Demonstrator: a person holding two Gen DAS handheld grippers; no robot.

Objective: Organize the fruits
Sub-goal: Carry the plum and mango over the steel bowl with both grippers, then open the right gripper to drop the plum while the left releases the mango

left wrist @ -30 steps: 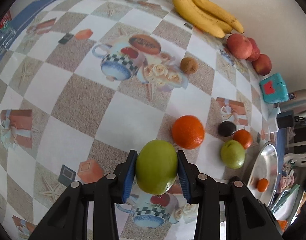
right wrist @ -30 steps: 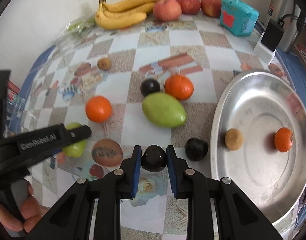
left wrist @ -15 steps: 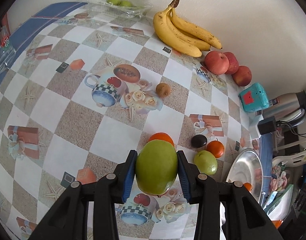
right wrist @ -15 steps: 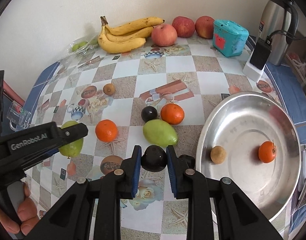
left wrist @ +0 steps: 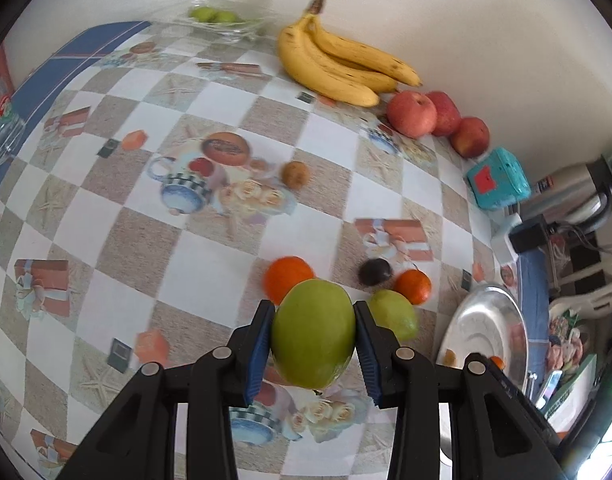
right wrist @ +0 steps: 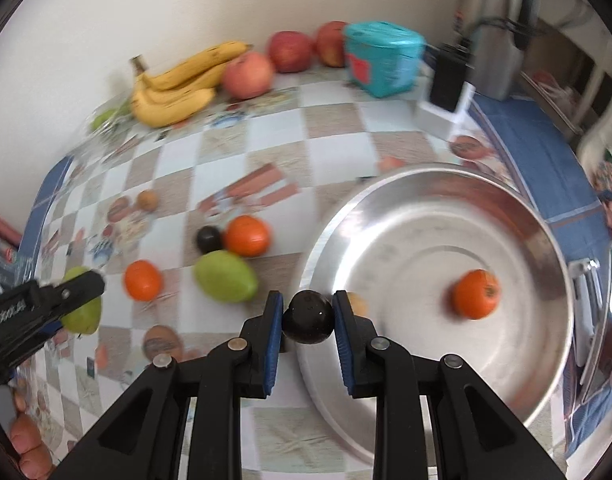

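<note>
- The left gripper has its fingers clamped on a large green fruit, held in the air above the worktop, on the side of the metal tray where the loose fruit lies.
- The right gripper has its fingers closed on a small dark round fruit, hanging over the near rim of the metal tray.
- Inside the tray lies one orange; a small tan fruit sits just behind the dark fruit, half hidden.
- Left of the tray, on the worktop, sit a second green fruit, two oranges and another dark fruit.
- Risk: the dark fruit is round and glossy; released at the sloped rim, it would likely roll across the tray or bounce out.
- Risk: dropped from height, it could knock the tan fruit or the orange.
- Risk: the green fruit bulges past the pads, so a tilt or jolt could let it slip and fall among the fruit below.
- Risk: both grippers heading for the tray together could collide.
</note>
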